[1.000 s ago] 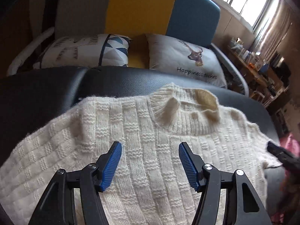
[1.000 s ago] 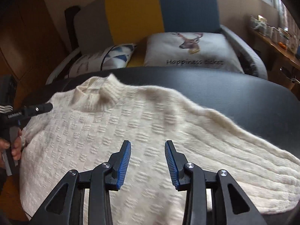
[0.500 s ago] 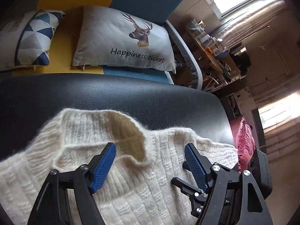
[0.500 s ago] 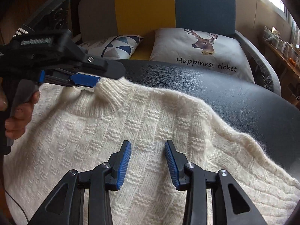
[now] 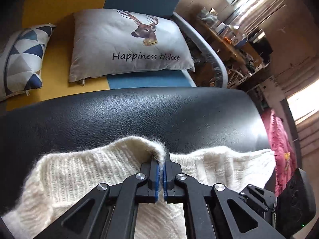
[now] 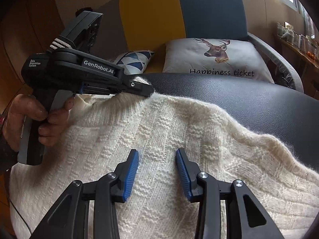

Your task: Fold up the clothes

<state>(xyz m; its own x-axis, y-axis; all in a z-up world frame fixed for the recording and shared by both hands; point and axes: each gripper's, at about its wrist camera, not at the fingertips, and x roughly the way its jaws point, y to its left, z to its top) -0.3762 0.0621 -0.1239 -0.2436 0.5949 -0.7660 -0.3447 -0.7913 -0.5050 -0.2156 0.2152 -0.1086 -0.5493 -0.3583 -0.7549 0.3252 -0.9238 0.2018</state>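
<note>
- Right gripper: nearest the viewer, jaws parted and empty, hovering just above the middle of the sweater with knit showing between its blue pads; it grasps nothing.
- Sweater: a cream knit spread flat on the black leather table; its long axis runs from the near edge to the collar at the far side, and one sleeve trails off to the near right.
- Left gripper: clenched on the collar's rim, a tuft of wool pinched between its pads; the collar lies at its very tips, the body of the sweater behind and below them.
- Left hand: wrapped round the gripper's handle at the far left of the sweater.
- Judgement: the left gripper alone has a hold; any fold likely starts from the collar, drawn toward the near hem.
- Cushion: on the sofa beyond the table, well apart.
</note>
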